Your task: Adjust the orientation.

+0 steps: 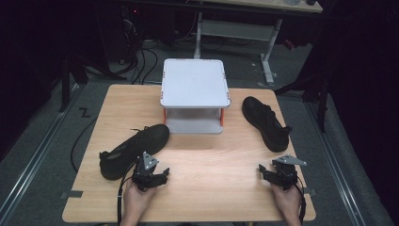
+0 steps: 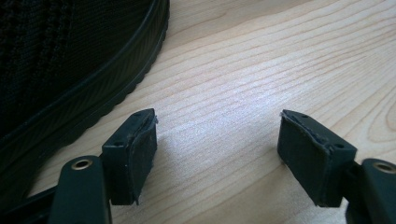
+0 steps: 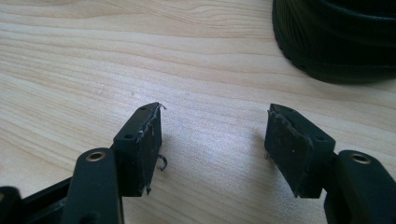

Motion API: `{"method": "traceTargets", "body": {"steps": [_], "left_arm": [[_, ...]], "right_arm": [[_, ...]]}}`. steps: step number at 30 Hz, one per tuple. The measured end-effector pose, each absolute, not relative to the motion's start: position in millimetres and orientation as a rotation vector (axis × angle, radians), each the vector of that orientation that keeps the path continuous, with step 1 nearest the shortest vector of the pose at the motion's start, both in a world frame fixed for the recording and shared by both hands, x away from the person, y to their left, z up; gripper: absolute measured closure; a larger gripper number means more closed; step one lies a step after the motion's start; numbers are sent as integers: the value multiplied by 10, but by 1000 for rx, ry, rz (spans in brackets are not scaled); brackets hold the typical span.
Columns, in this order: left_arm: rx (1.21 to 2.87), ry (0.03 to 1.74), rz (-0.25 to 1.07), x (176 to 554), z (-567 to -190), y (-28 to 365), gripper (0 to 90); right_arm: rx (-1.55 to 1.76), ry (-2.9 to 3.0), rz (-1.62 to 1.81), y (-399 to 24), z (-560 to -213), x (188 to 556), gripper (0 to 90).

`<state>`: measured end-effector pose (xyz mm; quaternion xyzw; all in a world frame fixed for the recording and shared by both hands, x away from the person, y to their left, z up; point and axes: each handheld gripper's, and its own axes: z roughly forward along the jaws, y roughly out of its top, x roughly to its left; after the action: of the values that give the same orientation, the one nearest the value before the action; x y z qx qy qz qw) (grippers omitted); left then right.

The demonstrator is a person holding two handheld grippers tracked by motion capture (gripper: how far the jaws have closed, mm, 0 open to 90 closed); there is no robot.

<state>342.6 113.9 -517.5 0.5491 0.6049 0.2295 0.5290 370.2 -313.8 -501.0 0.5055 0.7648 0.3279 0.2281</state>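
Observation:
Two black shoes lie on the wooden table. The left shoe stretches diagonally at the left, and its ribbed sole shows just beyond my left gripper. That left gripper is open over bare wood, nothing between its pads. The right shoe lies at the right, toe toward the back. Its heel appears at the top right of the right gripper view. My right gripper sits near the front right edge, and this right gripper is open and empty.
A small white two-level shelf with orange posts stands at the back middle of the table. Beyond the table are a grey floor, cables and a white desk frame. Bare wood lies between the two grippers.

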Motion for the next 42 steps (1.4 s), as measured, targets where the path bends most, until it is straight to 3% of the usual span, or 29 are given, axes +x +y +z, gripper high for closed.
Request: {"method": "traceTargets", "body": {"steps": [11,25,32,42], "left_arm": [[1345,1417,517,3406,-5177,1134,247],[1358,1342,489,3296,-5088,1151,309],[1375,1333,491,3252,-4968,1182,295],[1425,1326,457,3163,-4809,1302,360]], "right_arm": [[1392,2109,903,-3135,-5010,3711,359],[1400,2101,903,-3135,-5009,3712,370],[1395,2104,904,-3138,-5010,3710,369],[1391,2107,904,-3138,-5010,3706,365]]}}
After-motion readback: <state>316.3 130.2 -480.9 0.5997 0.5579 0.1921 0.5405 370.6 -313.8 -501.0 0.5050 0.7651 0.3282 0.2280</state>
